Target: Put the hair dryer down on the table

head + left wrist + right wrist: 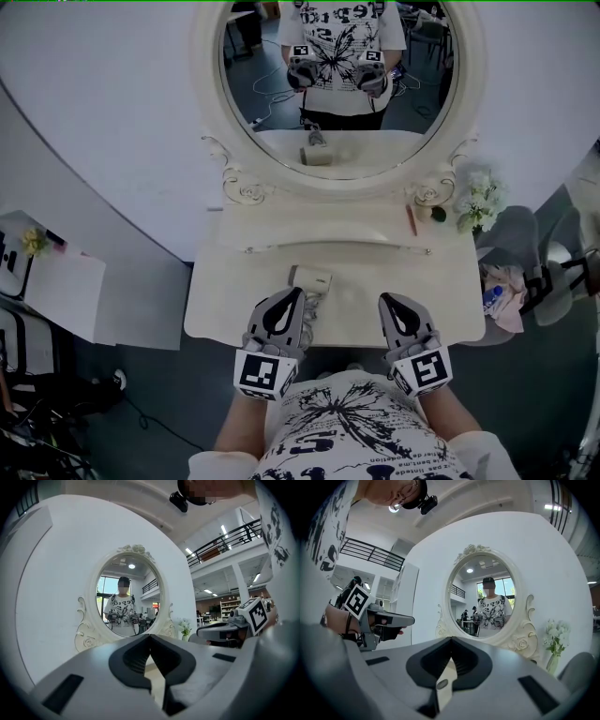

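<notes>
Two grey plastic grippers held low, left gripper [296,296] and right gripper [385,302], both with jaws pressed together and empty; boxy cream hair dryer [311,278] lying on the glossy white table [441,291] just beyond the left; carved oval mirror [262,103] behind; dryer seen only from overhead.

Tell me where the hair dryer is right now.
Head view: the hair dryer lies on the dressing table, just left of centre, right by the left gripper tips and in front of the round mirror.
</notes>
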